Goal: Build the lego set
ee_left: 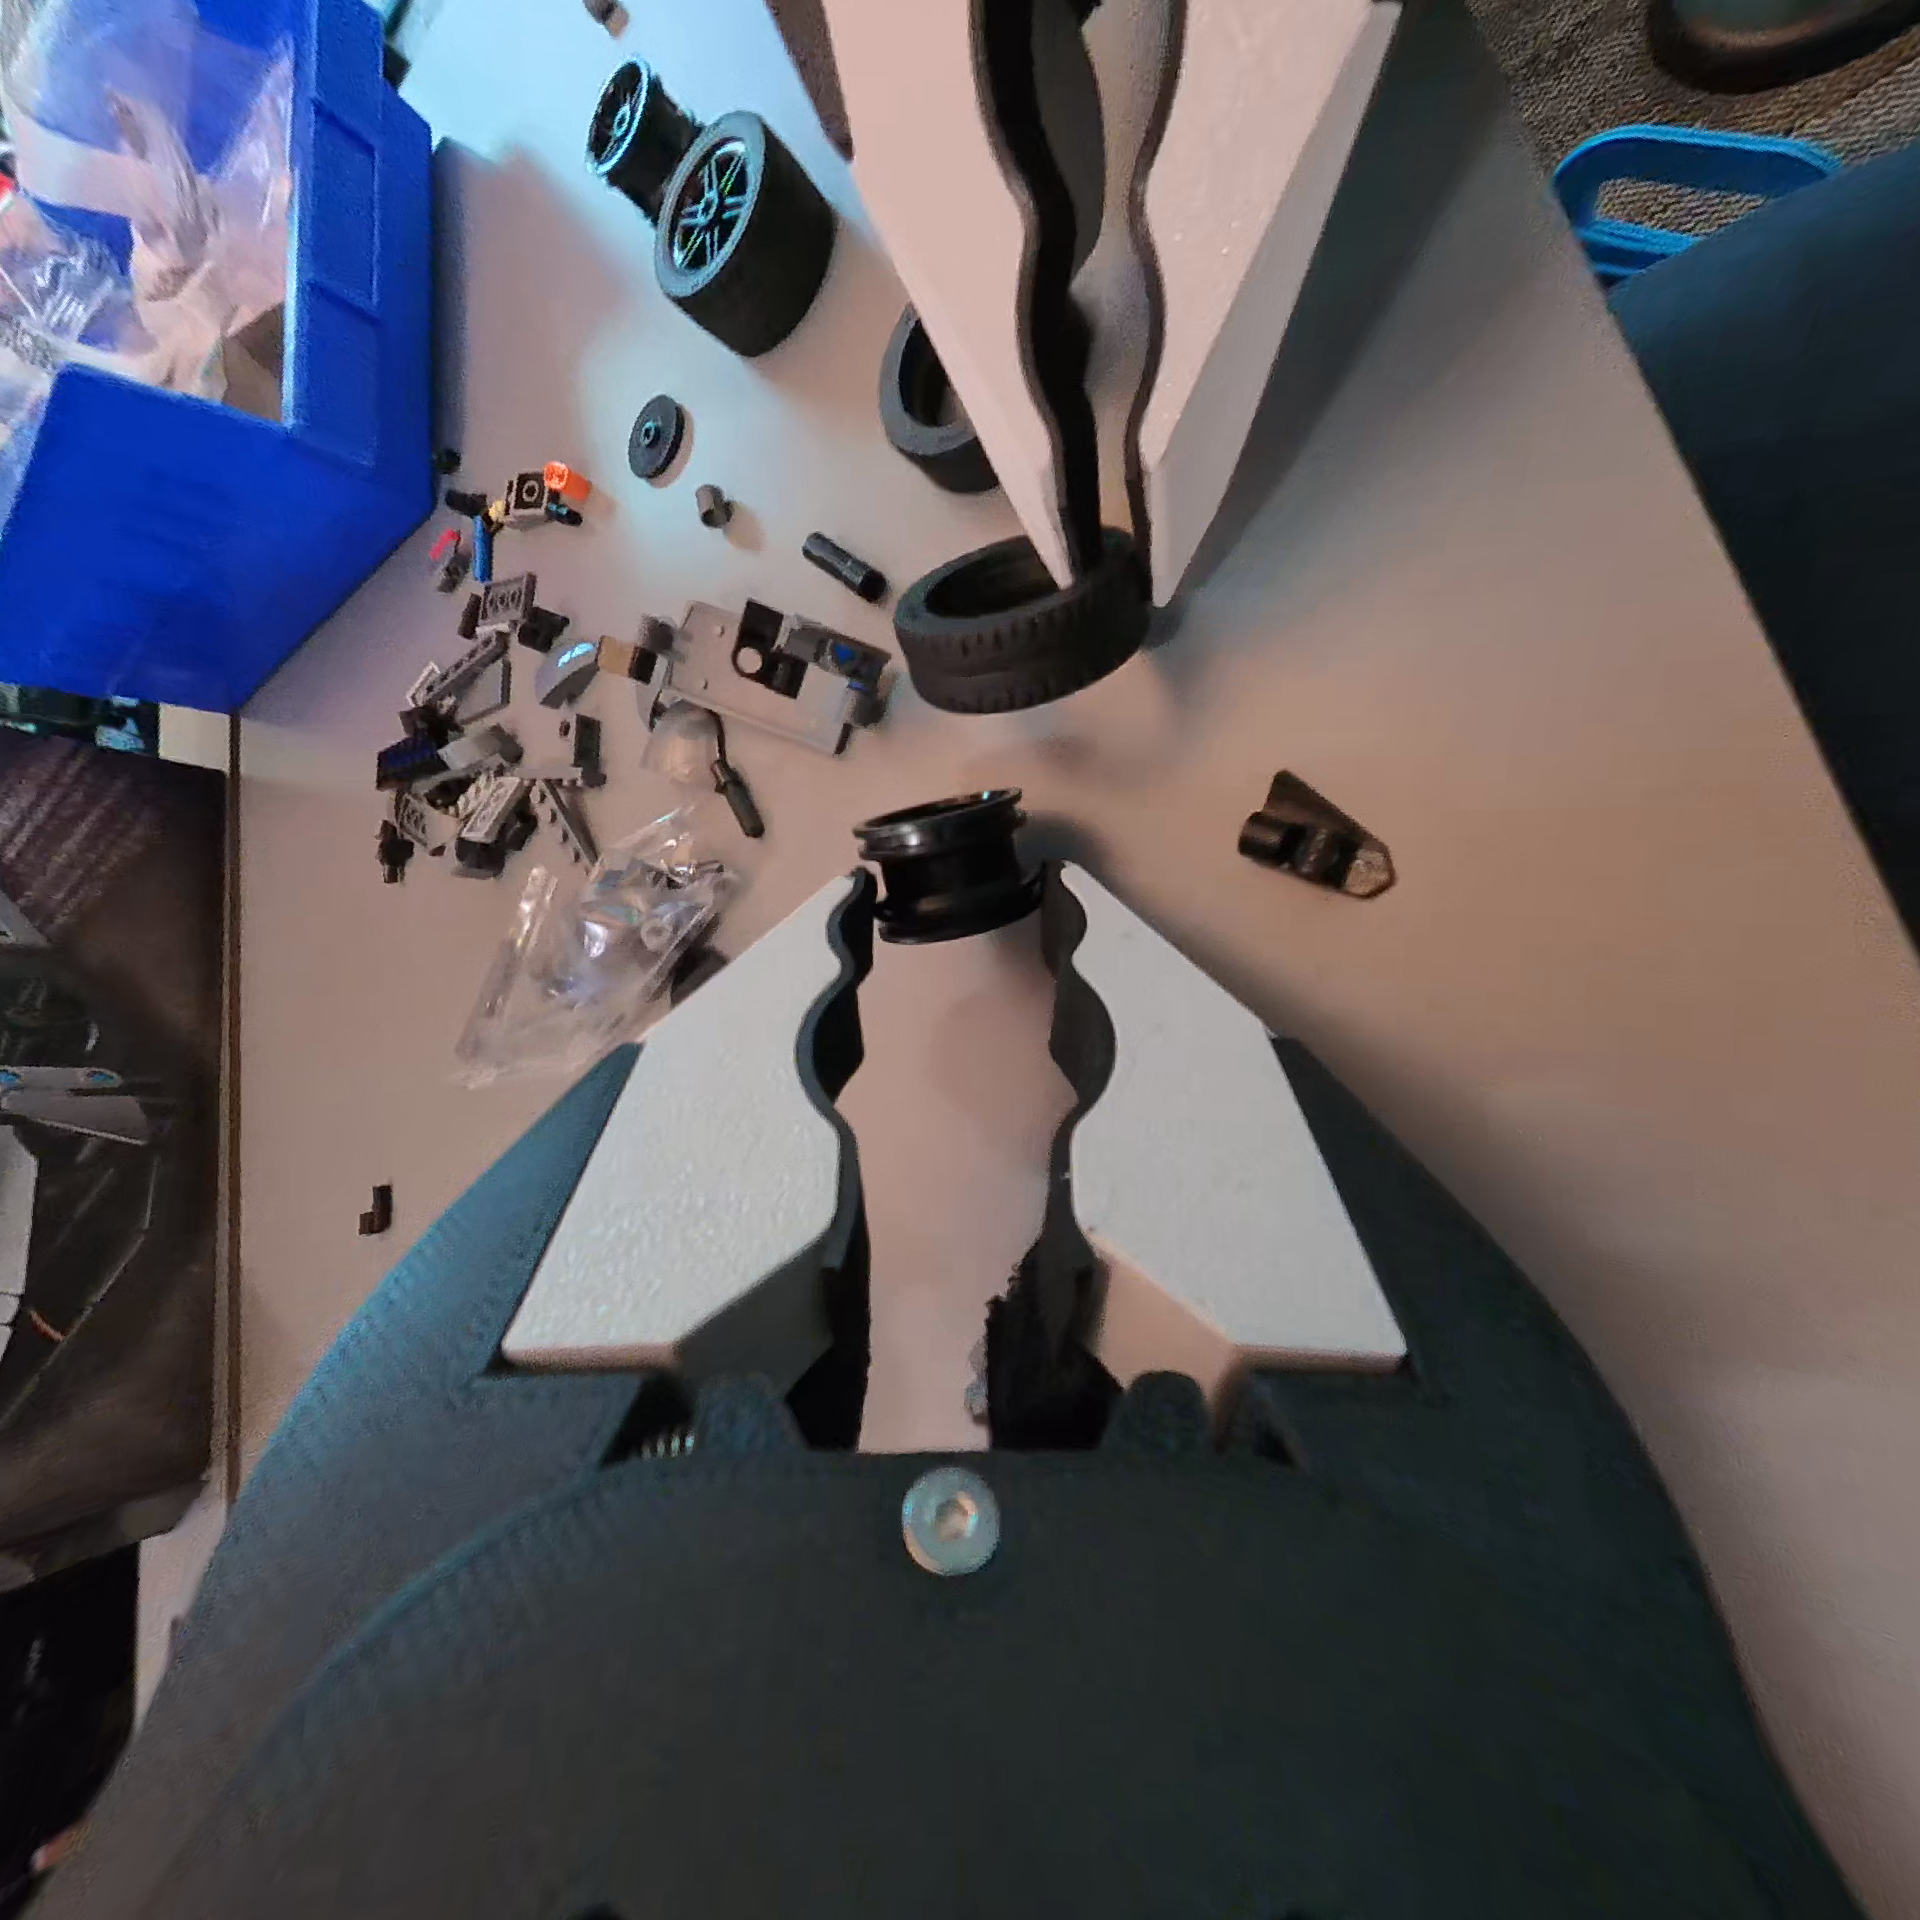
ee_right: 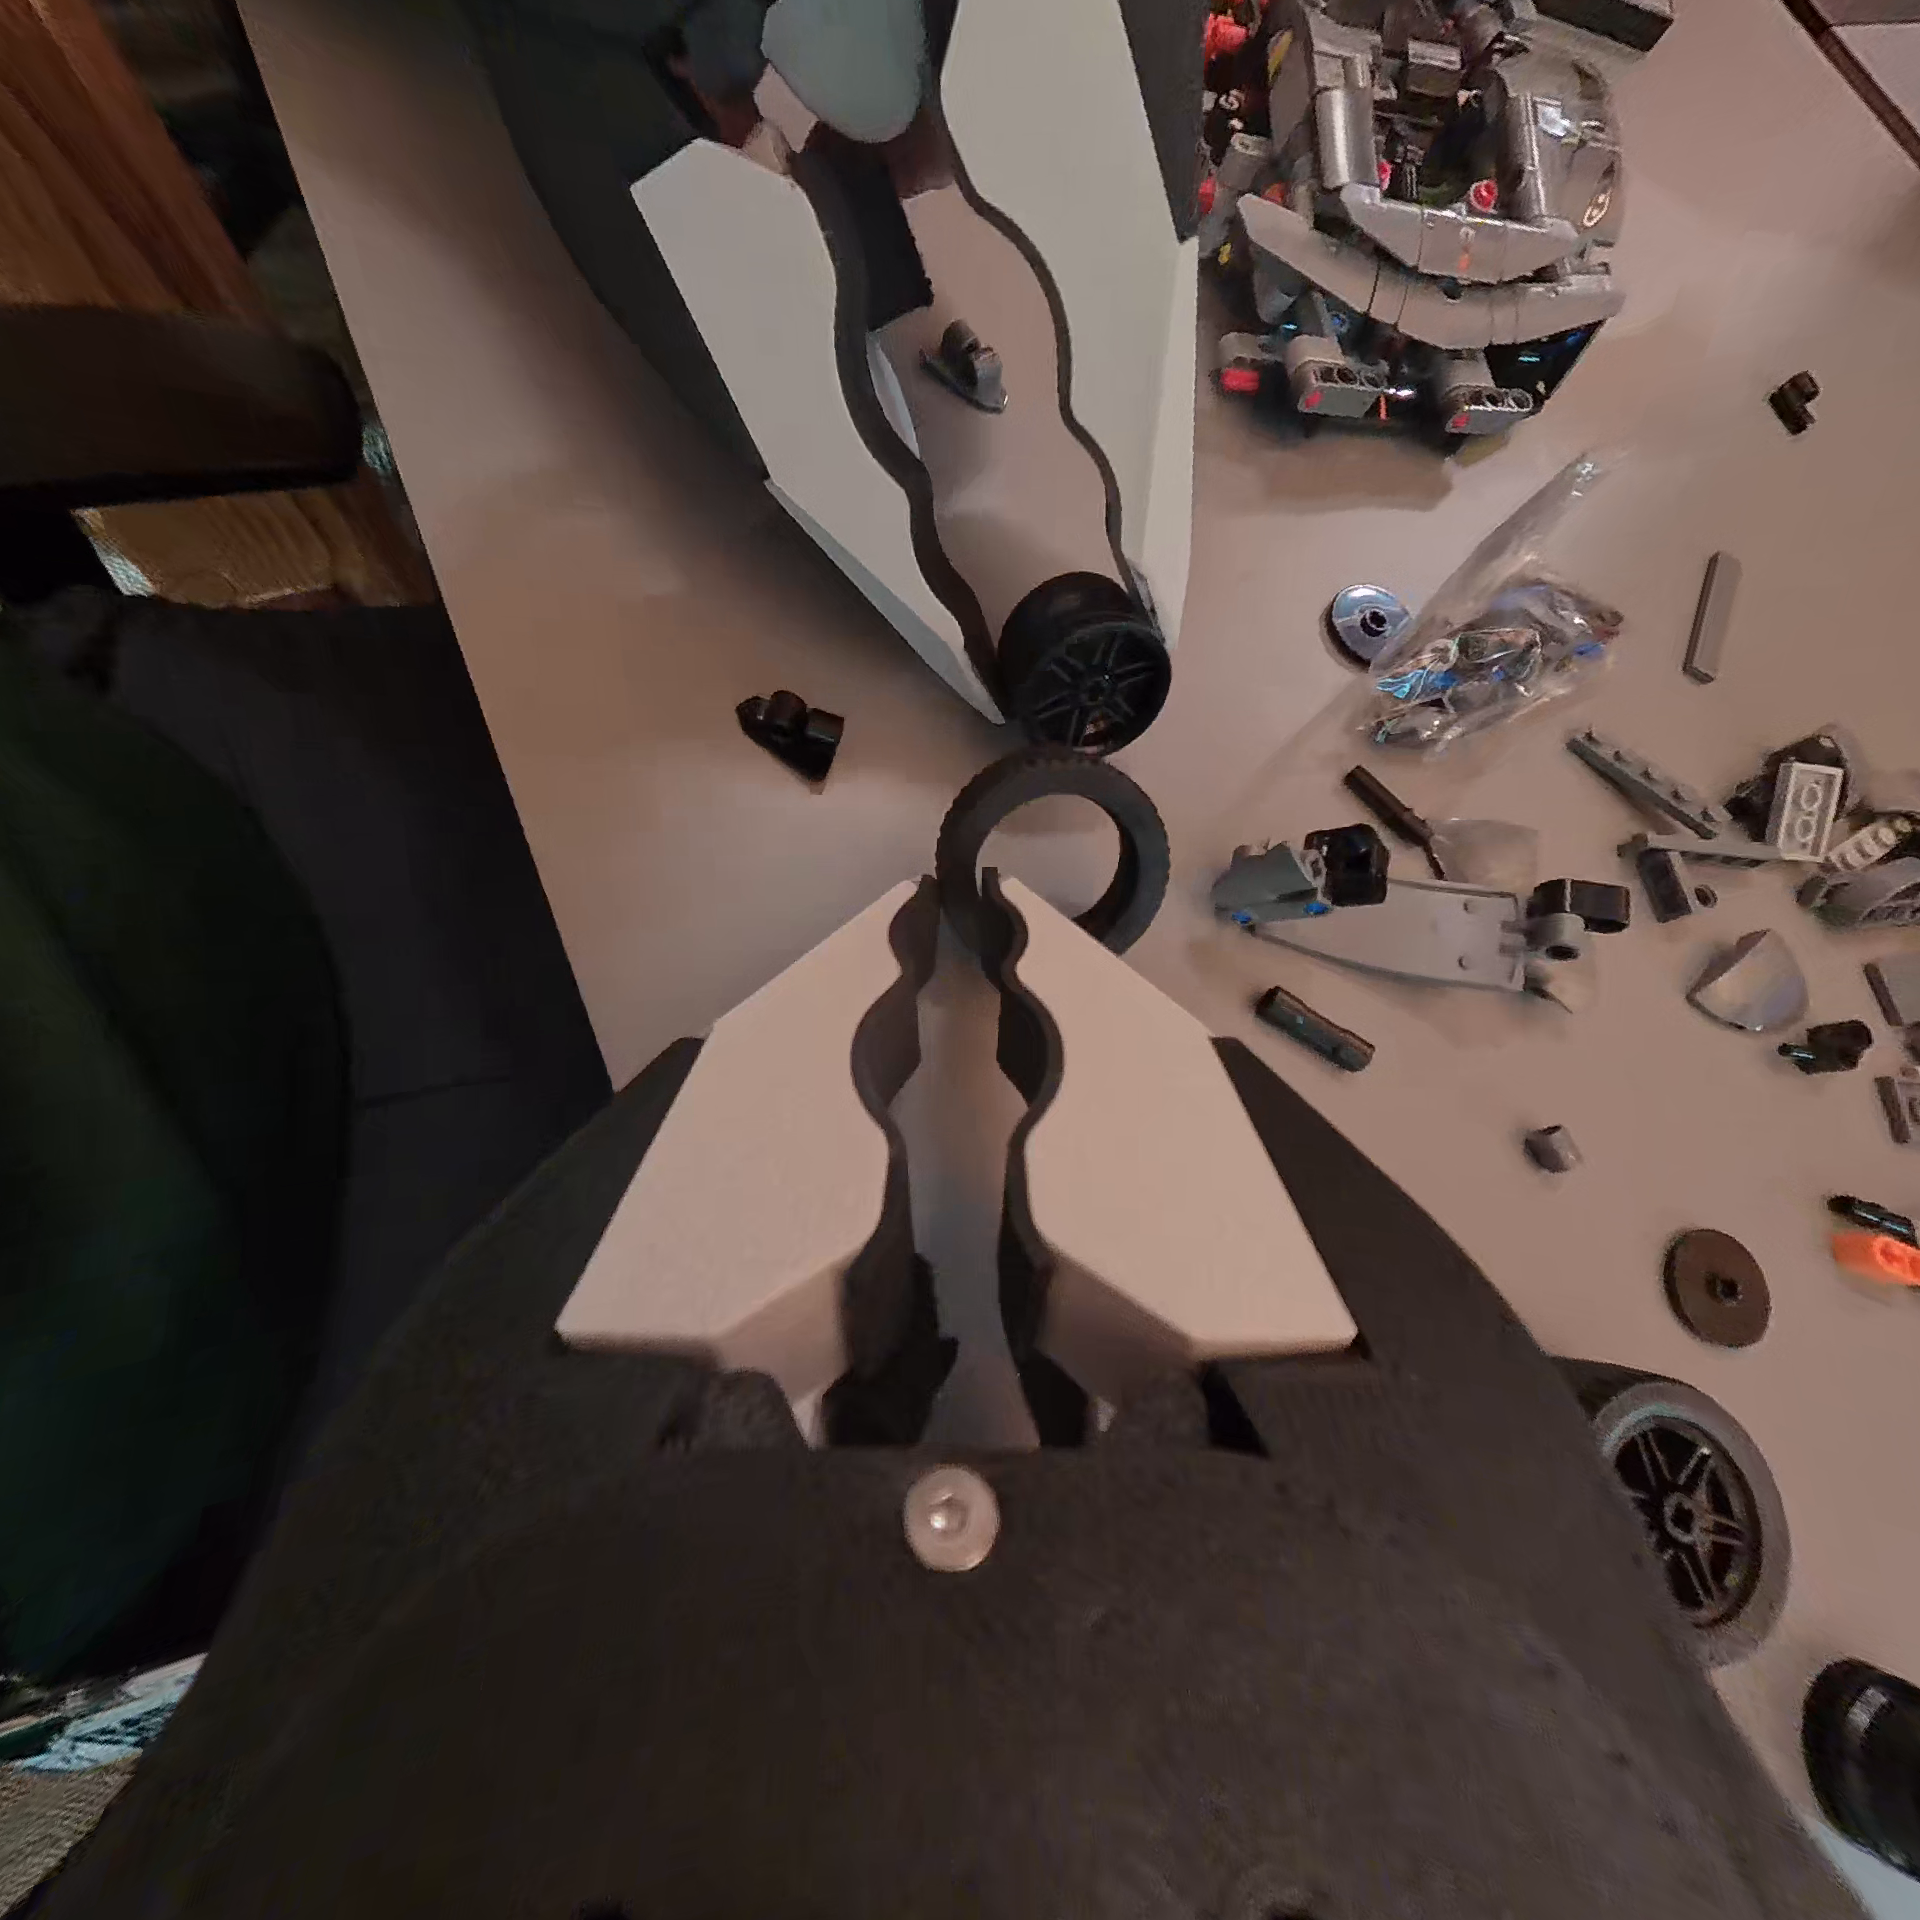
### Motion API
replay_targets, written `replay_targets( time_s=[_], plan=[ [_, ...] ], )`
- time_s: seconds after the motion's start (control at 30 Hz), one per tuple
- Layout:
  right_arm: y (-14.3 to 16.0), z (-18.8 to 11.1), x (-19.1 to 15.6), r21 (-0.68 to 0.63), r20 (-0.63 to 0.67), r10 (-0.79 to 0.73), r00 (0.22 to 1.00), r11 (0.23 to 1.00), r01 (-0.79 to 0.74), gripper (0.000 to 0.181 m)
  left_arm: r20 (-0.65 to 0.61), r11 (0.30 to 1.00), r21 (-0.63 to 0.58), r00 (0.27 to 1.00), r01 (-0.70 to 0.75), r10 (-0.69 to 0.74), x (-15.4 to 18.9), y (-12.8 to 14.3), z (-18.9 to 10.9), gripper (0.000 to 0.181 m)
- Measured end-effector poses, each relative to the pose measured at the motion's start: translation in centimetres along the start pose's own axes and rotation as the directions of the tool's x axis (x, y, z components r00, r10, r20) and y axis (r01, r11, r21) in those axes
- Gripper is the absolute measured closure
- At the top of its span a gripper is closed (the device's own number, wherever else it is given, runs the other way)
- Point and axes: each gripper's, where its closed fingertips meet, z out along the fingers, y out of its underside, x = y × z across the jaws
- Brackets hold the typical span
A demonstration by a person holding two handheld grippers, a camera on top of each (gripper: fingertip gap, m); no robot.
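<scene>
Wheel rim point(ee_left: 948, 864), black, is clamped between the tips of the left tongs point(ee_left: 958, 894) in the left wrist view, just above the pale worktop point(ee_left: 1455, 1039). Beyond it, the right tongs point(ee_left: 1099, 561) are clenched on the wall of a rubber tyre point(ee_left: 1013, 634). In the right wrist view, the tyre point(ee_right: 1049, 831) is pinched by the right tongs point(ee_right: 961, 894), and the rim point(ee_right: 1086, 660) is held just beyond by the left tongs point(ee_right: 1070, 665). A grey car model point(ee_right: 1423, 218) is seen farther off.

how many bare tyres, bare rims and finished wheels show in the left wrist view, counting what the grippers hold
bare tyre: 2
bare rim: 2
finished wheel: 1
total: 5
</scene>
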Motion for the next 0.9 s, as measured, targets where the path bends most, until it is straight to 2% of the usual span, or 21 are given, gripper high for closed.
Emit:
replay_targets(
  time_s=[0.1,0.23,0.33,0.67,0.77,0.9],
  plan=[
    [-0.1,0.1,0.1,-0.002,0.002,0.009,1.0,1.0,-0.009,0.164,-0.01,0.999,-0.01,0.999,0.035,-0.035,-0.3,0.5,0.0,0.151],
    [-0.6,-1.3,0.5,0.048,-0.016,0.032,0.999,0.998,-0.031,0.161,-0.021,0.998,-0.023,0.998,0.057,-0.058,-0.6,0.9,-0.1,0.148],
    [-1.1,-3.2,1.1,0.111,-0.046,0.063,0.997,0.992,-0.058,0.161,-0.014,0.997,-0.044,0.998,0.062,-0.062,-1.0,1.3,-0.4,0.141],
    [1.6,-10.5,4.5,0.271,-0.203,0.211,0.956,0.951,-0.152,0.166,0.019,0.997,-0.072,1.0,0.017,-0.016,-1.2,1.6,-0.2,0.151],
    [1.4,-10.7,4.8,0.278,-0.214,0.203,0.956,0.95,-0.139,0.165,0.021,0.997,-0.07,0.999,0.03,-0.029,-1.4,1.8,-0.2,0.151],
    [0.2,-9.0,4.5,0.271,-0.174,0.161,0.972,0.956,-0.11,0.165,0.003,0.996,-0.06,0.998,0.069,-0.068,-1.4,2.1,-0.2,0.151]
  ],
)
